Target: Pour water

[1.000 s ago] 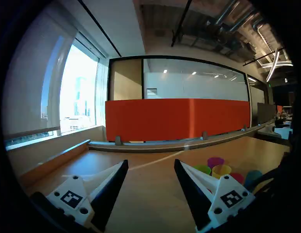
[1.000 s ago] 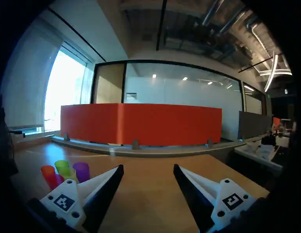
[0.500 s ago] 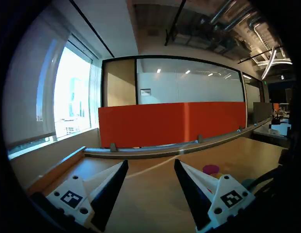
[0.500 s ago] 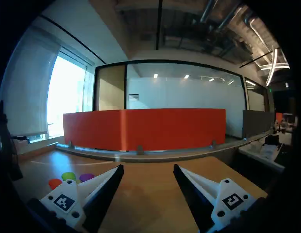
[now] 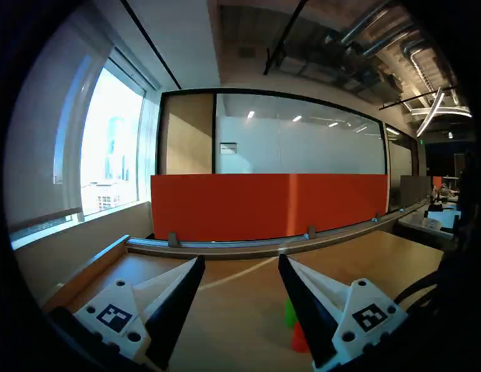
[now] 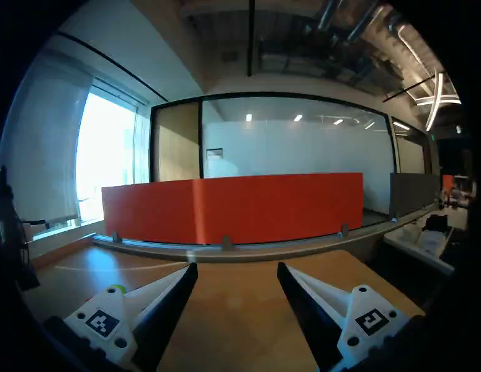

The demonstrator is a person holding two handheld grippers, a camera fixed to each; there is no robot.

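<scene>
In the left gripper view my left gripper (image 5: 240, 273) stands open above the wooden table (image 5: 240, 322), with nothing between its fingers. Beside the inner edge of its right finger peek a green cup (image 5: 290, 313) and a red cup (image 5: 298, 340), mostly hidden by that finger. In the right gripper view my right gripper (image 6: 237, 276) is open too and holds nothing. Just above its left finger a sliver of a green cup (image 6: 118, 287) shows. No water vessel is visible.
An orange divider panel (image 5: 265, 204) runs along the table's far edge, also seen as the orange panel (image 6: 234, 208). Bright windows (image 5: 107, 164) lie to the left. A neighbouring desk with items (image 6: 426, 242) stands at the right. A dark stand (image 6: 10, 248) rises at the left edge.
Both views have tilted upward: the coloured cups have slid down behind the fingers, from a full cluster to slivers. Both grippers have stayed open.
</scene>
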